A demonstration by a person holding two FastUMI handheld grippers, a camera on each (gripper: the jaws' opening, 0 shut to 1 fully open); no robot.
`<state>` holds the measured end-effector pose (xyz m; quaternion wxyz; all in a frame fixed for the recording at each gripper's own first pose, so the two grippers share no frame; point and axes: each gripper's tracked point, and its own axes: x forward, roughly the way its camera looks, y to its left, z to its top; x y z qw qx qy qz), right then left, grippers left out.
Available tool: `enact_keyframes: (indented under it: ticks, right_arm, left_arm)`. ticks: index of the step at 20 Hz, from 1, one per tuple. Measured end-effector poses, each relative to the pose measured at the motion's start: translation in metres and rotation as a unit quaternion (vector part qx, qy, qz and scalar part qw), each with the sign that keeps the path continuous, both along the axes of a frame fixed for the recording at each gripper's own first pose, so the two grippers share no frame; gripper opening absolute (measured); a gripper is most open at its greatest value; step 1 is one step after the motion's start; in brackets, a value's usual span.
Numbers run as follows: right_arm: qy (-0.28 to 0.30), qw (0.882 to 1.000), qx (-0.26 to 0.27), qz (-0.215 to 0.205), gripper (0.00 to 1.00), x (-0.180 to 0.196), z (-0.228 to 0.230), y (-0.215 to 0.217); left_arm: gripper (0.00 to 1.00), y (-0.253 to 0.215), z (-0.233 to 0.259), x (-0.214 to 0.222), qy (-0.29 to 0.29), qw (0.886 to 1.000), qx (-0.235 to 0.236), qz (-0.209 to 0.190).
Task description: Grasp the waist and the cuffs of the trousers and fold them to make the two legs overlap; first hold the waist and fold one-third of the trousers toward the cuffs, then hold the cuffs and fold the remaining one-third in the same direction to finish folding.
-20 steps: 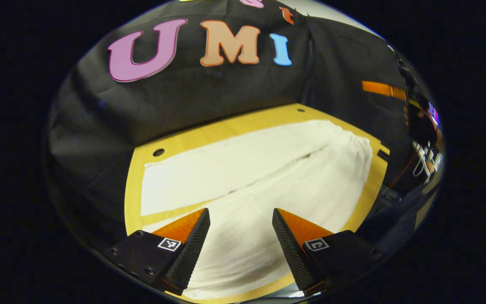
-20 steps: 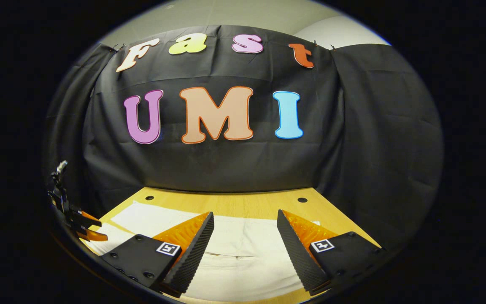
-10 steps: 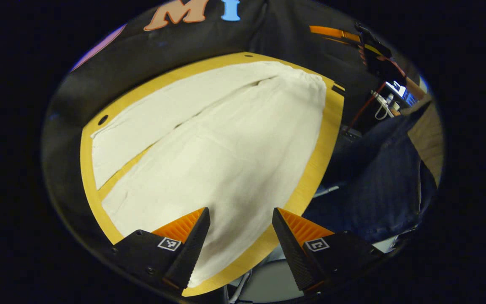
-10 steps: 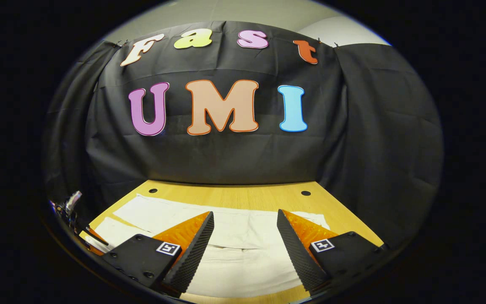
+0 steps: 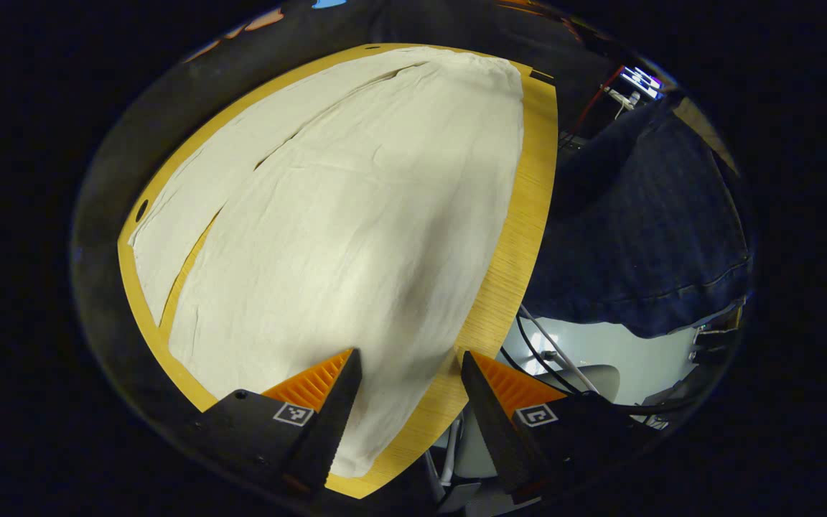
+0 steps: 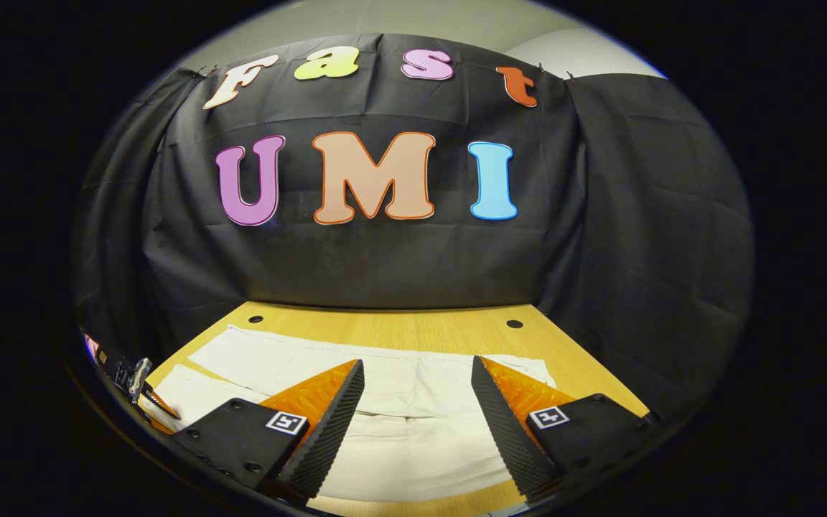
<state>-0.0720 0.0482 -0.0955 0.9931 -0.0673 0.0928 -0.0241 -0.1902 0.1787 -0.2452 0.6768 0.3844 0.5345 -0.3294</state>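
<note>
Cream trousers lie flat along the wooden table, both legs side by side with a thin gap between them. The waist is at the far end in the left gripper view and the near leg's cuff lies by the table's front corner. My left gripper hangs open above that cuff end and the table edge, holding nothing. In the right gripper view the trousers stretch to the left, and my right gripper hovers open above the waist end, with cloth showing between its fingers.
A person in dark blue clothing stands against the table's long front edge. Cables and a pale floor lie below that edge. Black cloth walls close the table's far side and right. Small round holes sit near the far table edge.
The left gripper has swung down and toward the front edge, from over the near leg to its cuff end. The right gripper has barely moved. Both stayed open.
</note>
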Motion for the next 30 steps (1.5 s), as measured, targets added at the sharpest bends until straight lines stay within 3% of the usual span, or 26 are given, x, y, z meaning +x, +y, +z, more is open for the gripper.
enact_keyframes:
  ticks: [3,7,9,14,19,20,21,24,30]
  right_arm:
    - [0.004,1.000,-0.001,0.003,0.96,0.003,-0.003,0.000]
    - [0.008,1.000,0.000,0.010,0.92,0.005,-0.007,0.002]
    - [0.012,1.000,-0.002,0.017,0.96,0.007,-0.012,0.002]
    - [0.038,0.998,-0.019,0.047,0.96,0.015,-0.024,0.003]
    - [0.074,0.989,-0.058,0.111,0.96,0.024,-0.042,0.009]
    - [0.083,0.986,-0.066,0.125,0.98,0.024,-0.046,0.009]
    - [0.092,0.983,-0.076,0.139,0.97,0.026,-0.052,0.010]
    - [0.129,0.968,-0.108,0.187,0.96,0.022,-0.076,0.006]
    - [0.237,0.919,-0.166,0.268,0.97,0.004,-0.140,-0.029]
  left_arm:
    - [0.85,0.005,-0.001,0.000,0.007,0.999,0.026,-0.023]
    - [0.86,0.008,-0.005,0.004,0.029,0.997,0.060,-0.024]
    - [0.82,0.009,-0.004,0.006,0.037,0.996,0.077,-0.021]
    - [0.48,0.012,-0.004,0.019,0.045,0.994,0.094,0.012]
    - [0.15,0.018,-0.005,0.032,0.051,0.992,0.112,0.018]
    - [0.04,0.018,-0.003,0.032,0.054,0.992,0.115,0.020]
    - [0.01,0.017,-0.004,0.032,0.055,0.992,0.114,0.020]
    - [0.00,0.018,-0.005,0.033,0.059,0.991,0.116,0.027]
    - [0.00,0.018,-0.007,0.034,0.057,0.990,0.117,0.046]
